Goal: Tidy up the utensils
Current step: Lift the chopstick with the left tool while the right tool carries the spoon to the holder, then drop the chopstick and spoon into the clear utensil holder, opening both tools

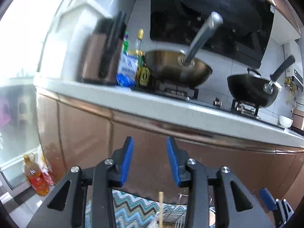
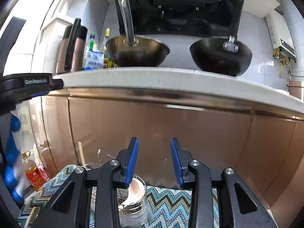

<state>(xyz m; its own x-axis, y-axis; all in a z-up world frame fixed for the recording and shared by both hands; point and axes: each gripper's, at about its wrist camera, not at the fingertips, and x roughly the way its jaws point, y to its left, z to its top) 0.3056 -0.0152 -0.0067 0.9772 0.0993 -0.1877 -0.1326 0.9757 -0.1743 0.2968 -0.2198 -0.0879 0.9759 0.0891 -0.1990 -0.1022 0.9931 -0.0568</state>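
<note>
Nearest, both tongs are released w/ nothing between the pads: left tongs (image 1: 149, 161) and right tongs (image 2: 154, 161) both point at the copper cabinet front, not at any utensil. Just below the right tongs sits a perforated metal cup (image 2: 133, 207) w/ a white spoon (image 2: 135, 188) in it, on a zigzag mat (image 2: 167, 199); a wooden stick (image 1: 161, 207), prob. a chopstick, stands just under the left tongs beside a wire rack (image 1: 171, 212). Risk 1: utensils lie under the tongs' bodies, mostly hidden, so a blind dip could knock the cup over or tip the stick out. Risk 2: the two tongs are close, right one shows at the left view's near-right edge, so reaching together could clash. Further off, the counter (image 2: 152, 77) edge overhangs; raising either tongs fwd could hit it. Far back, two woks w/ long handles, bottles at far left, well apart, low risk.
</note>
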